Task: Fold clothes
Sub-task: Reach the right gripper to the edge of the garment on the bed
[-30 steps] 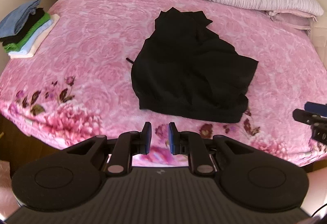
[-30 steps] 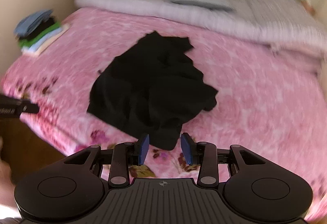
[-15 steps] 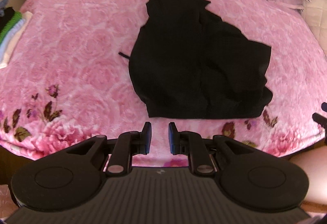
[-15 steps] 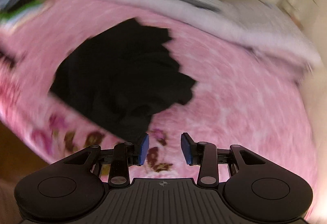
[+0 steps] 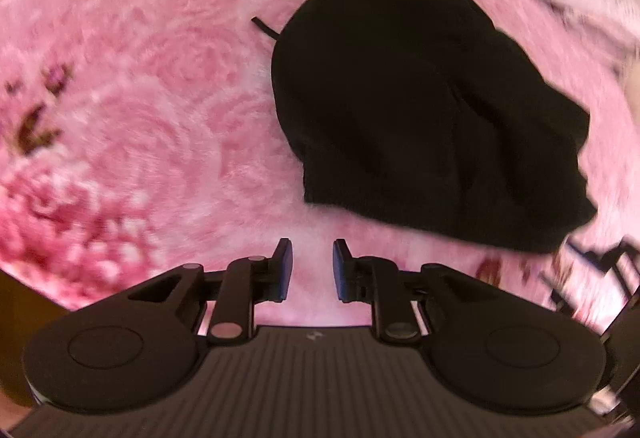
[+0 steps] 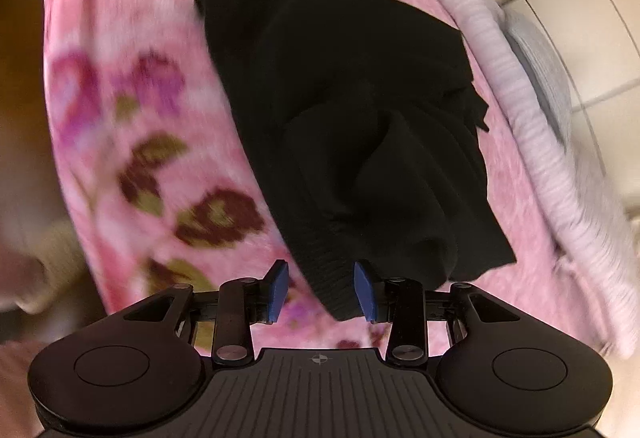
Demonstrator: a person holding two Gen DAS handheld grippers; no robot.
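Note:
A black garment [image 5: 420, 110] lies crumpled on the pink floral blanket [image 5: 140, 98]; it also shows in the right wrist view [image 6: 352, 118]. My left gripper [image 5: 309, 266] is open and empty, just short of the garment's ribbed hem, over bare blanket. My right gripper [image 6: 321, 288] is open, and the garment's ribbed hem corner [image 6: 332, 278] lies between its blue fingertips [image 6: 366, 290]. The jaws stand apart, not closed on the cloth. The other gripper shows at the left wrist view's right edge [image 5: 592, 258].
A white ribbed quilt [image 6: 520, 110] and a grey pillow [image 6: 544, 78] lie along the far side of the bed. The blanket's near edge [image 5: 60, 298] drops to a dark floor. A pale sleeve [image 6: 48, 262] shows at left.
Both grippers have moved down and close to the garment's near hem. The right gripper swung round to the hem's right corner, which now lies between its fingers. Views are blurred by motion.

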